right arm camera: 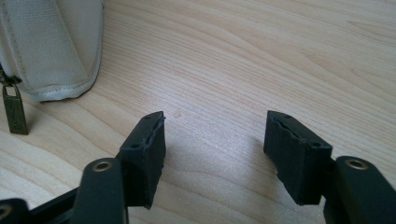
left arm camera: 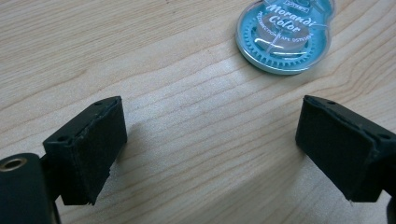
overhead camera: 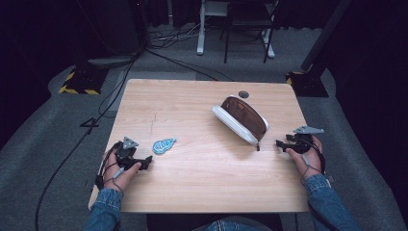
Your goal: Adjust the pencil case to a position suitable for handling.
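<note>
A white pencil case with a brown inside (overhead camera: pixel 242 119) lies unzipped at the table's right centre; its cloth side (right arm camera: pixel 51 44) and brass zip pull (right arm camera: pixel 14 109) show in the right gripper view. A teal correction tape dispenser (overhead camera: pixel 164 145) (left arm camera: pixel 286 35) lies left of centre. My left gripper (overhead camera: pixel 142 163) (left arm camera: pixel 210 149) rests open on the wood just short of the dispenser, nothing between its jaws. My right gripper (overhead camera: pixel 281 145) (right arm camera: pixel 215 154) is open near the zip end of the case, with bare wood between its jaws.
The wooden table (overhead camera: pixel 192 183) has a round cable hole (overhead camera: pixel 243 94) at its far edge. Beyond it are a chair and desk legs (overhead camera: pixel 245 29), floor cables (overhead camera: pixel 115 82) and stand bases with yellow-black tape (overhead camera: pixel 77 84).
</note>
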The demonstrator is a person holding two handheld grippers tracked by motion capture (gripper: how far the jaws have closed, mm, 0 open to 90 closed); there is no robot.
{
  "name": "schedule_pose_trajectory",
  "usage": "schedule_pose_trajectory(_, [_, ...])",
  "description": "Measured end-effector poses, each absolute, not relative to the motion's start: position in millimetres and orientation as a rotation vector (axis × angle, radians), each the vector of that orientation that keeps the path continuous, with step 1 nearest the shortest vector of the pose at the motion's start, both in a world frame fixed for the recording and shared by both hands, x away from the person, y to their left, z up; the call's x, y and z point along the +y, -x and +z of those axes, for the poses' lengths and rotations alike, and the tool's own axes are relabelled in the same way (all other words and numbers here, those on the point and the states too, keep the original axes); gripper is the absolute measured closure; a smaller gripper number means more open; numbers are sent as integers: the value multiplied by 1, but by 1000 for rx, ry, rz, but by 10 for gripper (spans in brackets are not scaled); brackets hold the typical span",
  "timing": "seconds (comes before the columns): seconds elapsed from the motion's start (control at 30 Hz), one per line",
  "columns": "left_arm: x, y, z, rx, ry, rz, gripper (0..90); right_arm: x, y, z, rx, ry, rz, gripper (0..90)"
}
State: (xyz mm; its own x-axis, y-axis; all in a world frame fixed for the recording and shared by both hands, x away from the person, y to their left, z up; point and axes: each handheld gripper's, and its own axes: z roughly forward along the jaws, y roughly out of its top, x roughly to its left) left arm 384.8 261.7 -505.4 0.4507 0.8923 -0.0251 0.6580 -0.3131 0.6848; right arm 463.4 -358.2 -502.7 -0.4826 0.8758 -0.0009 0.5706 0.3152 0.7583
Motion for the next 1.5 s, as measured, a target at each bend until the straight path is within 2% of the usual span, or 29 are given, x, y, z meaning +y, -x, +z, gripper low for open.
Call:
schedule_pose_trajectory(0.63, [261,-384,-505,1298,-2069,485,90,-358,-463,-501,2188,-1288,1017,383])
schedule_pose_trajectory(1.2, [261,-384,-505,1297,-2070,483,90,-341,-461,-453,2210,-1300,1083,410])
schedule_pose_trajectory(1.5, [261,-384,-505,1295,-2073,482,90,-323,-469,-430,2244,-1255,1094,394])
